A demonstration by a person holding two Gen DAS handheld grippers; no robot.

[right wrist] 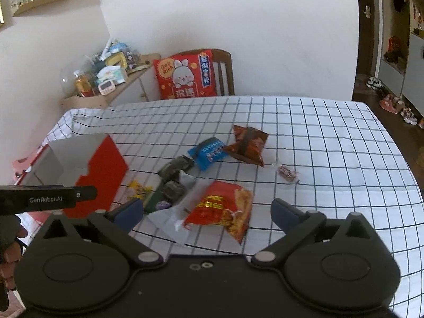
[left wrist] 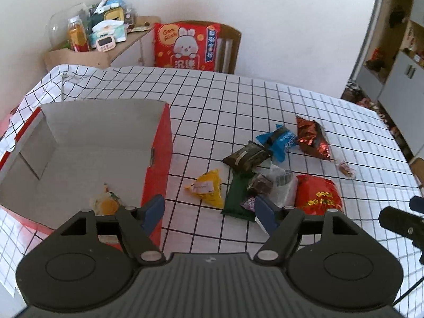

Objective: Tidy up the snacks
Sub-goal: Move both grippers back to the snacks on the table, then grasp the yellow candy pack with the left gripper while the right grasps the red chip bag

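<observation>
Left tongs [left wrist: 209,210]: jaws apart, nothing between the blue pads, hanging over the checked tablecloth [left wrist: 304,100] between the box and the snack heap. Its right pad overlaps the near end of a dark green bar [left wrist: 234,196] in the view; contact cannot be judged.

Right tongs [right wrist: 208,213]: jaws spread wide, empty, above a red snack bag [right wrist: 220,206]. A clear wrapper [right wrist: 169,212] beside that bag runs under the left pad and is partly hidden.

Left edge of the right wrist view: the other tool's black body cuts in, with part of a hand [right wrist: 9,254] below it, mostly out of frame.

Heap mid-table, overlapping, so outlines are hard to separate: yellow packet [left wrist: 208,189], dark green packet [left wrist: 247,156], blue packet [left wrist: 282,140], brown foil bag [left wrist: 311,137]. A small wrapped sweet [left wrist: 345,169] lies apart, toward the right edge.

Red box [left wrist: 159,145], open-topped, white inside, at the table's left edge. One item in it, a pale wrapped snack with an orange centre [left wrist: 106,204], at the near corner and partly hidden by the tool body. The box's near wall is cut off.

Beyond the far edge: a chair with a red cushion [left wrist: 185,45].
</observation>
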